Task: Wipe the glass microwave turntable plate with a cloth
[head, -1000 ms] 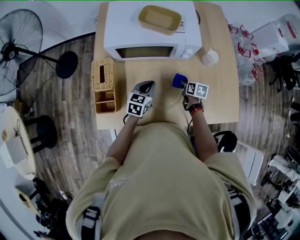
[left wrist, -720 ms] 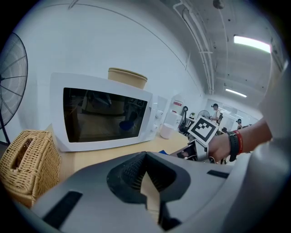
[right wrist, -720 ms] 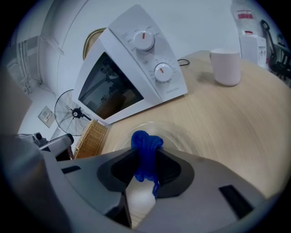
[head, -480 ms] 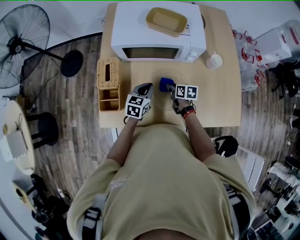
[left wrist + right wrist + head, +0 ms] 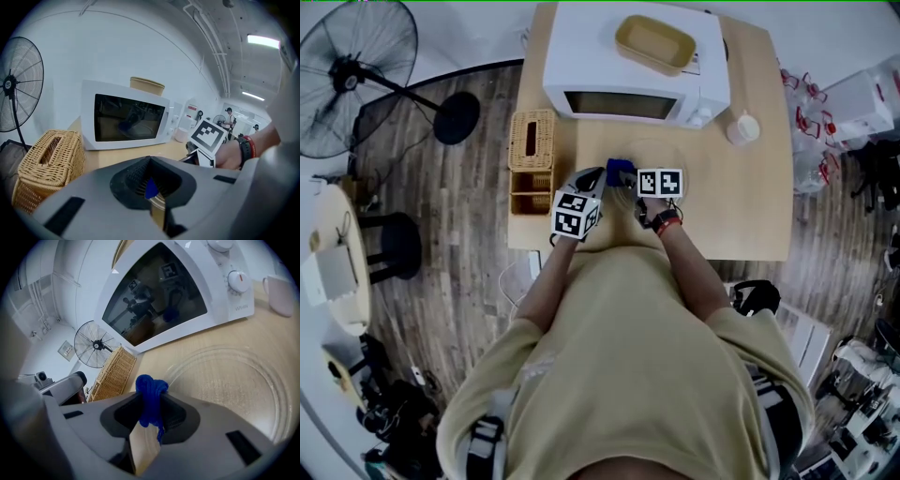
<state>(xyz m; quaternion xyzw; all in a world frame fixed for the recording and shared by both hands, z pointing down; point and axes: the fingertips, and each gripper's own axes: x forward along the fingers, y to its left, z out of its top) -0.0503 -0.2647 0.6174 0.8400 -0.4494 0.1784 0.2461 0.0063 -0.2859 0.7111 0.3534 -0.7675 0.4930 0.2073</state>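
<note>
My right tongs (image 5: pixel 150 416) were clamped on the blue cloth (image 5: pixel 151 399), which bunched up in a wad between the jaws. That wad sat at the left edge of the glass turntable plate (image 5: pixel 234 390) – the plate itself lay flat on the wooden table (image 5: pixel 750 206), just in front of the white microwave (image 5: pixel 637 70). From above, the cloth (image 5: pixel 617 171) was close beside my left tongs (image 5: pixel 592 176). In their own view the left tongs (image 5: pixel 151 185) had their jaws drawn together on what looked like the plate's thin glass rim, with a sliver of blue showing past them. A wicker tissue box (image 5: pixel 532 141) stood to the left of the plate, a white cup (image 5: pixel 742 128) to the right by the microwave's corner – and a yellow tray (image 5: pixel 654 44) rested on top of the microwave.
</note>
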